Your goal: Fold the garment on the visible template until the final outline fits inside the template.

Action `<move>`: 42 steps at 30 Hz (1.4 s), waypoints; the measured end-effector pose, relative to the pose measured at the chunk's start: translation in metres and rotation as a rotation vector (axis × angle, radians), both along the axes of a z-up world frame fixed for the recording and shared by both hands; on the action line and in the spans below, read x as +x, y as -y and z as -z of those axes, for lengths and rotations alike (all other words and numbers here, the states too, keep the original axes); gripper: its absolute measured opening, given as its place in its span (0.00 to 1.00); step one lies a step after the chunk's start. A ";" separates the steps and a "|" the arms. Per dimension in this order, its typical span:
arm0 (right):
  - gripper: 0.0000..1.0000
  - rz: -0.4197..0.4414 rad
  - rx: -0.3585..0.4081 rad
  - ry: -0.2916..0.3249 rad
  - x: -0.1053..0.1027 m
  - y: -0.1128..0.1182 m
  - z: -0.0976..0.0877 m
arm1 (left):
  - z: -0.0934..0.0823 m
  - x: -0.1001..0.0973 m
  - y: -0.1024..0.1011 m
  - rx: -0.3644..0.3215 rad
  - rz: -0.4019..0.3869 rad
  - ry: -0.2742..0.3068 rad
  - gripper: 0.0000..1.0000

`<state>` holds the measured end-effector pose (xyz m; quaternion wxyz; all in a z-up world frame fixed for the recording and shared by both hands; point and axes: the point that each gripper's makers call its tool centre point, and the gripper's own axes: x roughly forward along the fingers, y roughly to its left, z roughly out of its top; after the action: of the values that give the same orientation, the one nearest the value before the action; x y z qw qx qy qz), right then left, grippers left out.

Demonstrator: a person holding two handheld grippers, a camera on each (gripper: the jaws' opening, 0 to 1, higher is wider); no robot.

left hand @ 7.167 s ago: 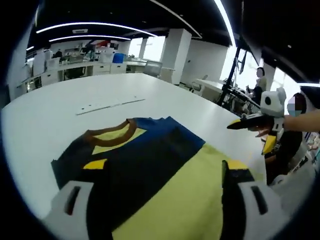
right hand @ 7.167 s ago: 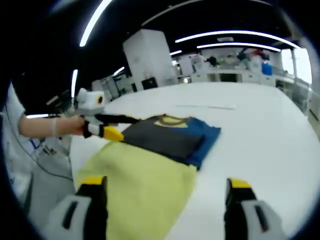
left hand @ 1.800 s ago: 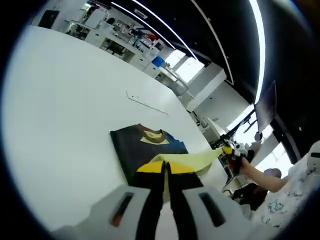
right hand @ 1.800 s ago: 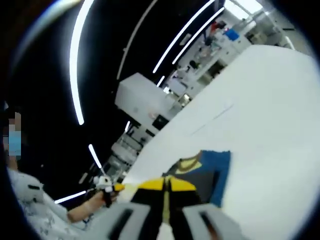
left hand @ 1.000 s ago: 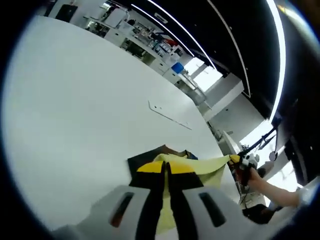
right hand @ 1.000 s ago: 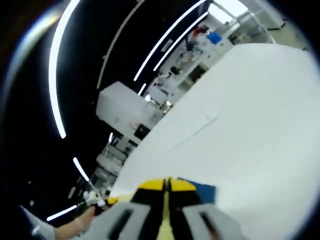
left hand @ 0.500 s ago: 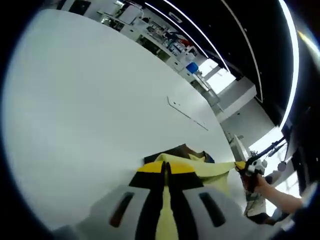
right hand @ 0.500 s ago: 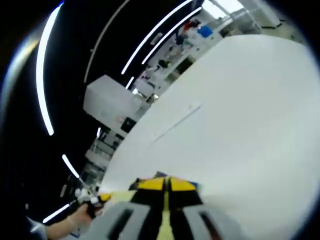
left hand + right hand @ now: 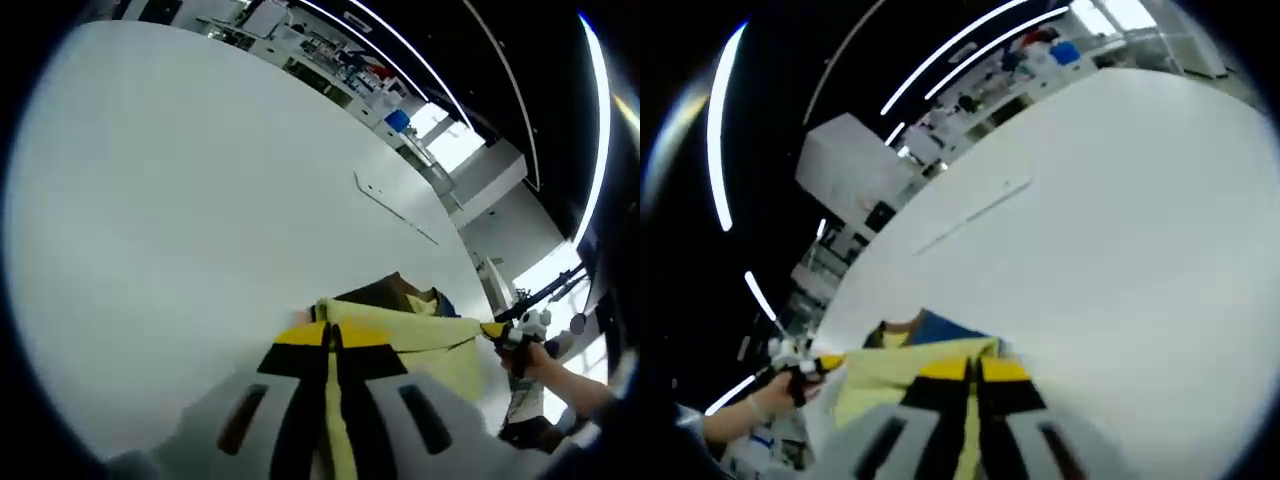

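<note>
The garment point(image 9: 425, 332) is a T-shirt with a pale yellow lower part, dark body, blue sleeve and brown collar, lying on the white table point(image 9: 180, 190). My left gripper point(image 9: 330, 338) is shut on the yellow hem, which stretches taut across to the right gripper point(image 9: 497, 330), also shut on it. In the right gripper view the yellow cloth point(image 9: 910, 372) runs from my right gripper point(image 9: 973, 372) leftwards to the left gripper point(image 9: 825, 362), held by a hand. The collar point(image 9: 902, 326) and blue sleeve point(image 9: 950, 328) peek out above the lifted hem. I see no template outline.
A thin line with small marks point(image 9: 395, 208) lies on the table beyond the garment, also seen as a line point(image 9: 975, 215) in the right gripper view. Desks and shelves point(image 9: 330, 70) stand past the table's far edge. A person's arm point(image 9: 580, 385) reaches in at the right.
Both grippers have carried the yellow hem further over the dark body toward the collar; now little more than the collar and a bit of blue sleeve remain uncovered.
</note>
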<state>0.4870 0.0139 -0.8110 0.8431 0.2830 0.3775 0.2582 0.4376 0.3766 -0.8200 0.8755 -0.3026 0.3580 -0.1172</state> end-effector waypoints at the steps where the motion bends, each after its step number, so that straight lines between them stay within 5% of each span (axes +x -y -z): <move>1: 0.00 0.001 0.002 0.001 0.001 0.000 0.000 | 0.000 0.000 0.000 0.007 0.008 0.004 0.00; 11: 0.01 -0.045 -0.035 0.050 -0.007 -0.001 -0.006 | -0.008 -0.005 0.005 -0.017 0.079 0.064 0.00; 14: 0.11 -0.062 -0.032 0.084 -0.009 -0.002 -0.012 | -0.014 -0.008 0.009 -0.041 0.119 0.092 0.05; 19: 0.26 -0.111 -0.044 0.129 -0.016 -0.005 -0.021 | -0.019 -0.015 0.013 0.008 0.211 0.147 0.24; 26: 0.55 -0.188 -0.058 0.164 -0.025 -0.008 -0.026 | -0.024 -0.026 0.027 0.061 0.366 0.213 0.72; 36: 0.82 -0.335 -0.115 0.218 -0.049 -0.020 -0.024 | -0.032 -0.038 0.045 0.080 0.499 0.240 0.82; 42: 0.82 -0.379 -0.116 0.222 -0.055 -0.029 -0.022 | -0.031 -0.041 0.054 0.063 0.536 0.229 0.81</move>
<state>0.4322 0.0430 -0.7892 0.8308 0.1277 0.3429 0.4193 0.3970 0.3228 -0.7892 0.8569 -0.1546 0.3277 -0.3665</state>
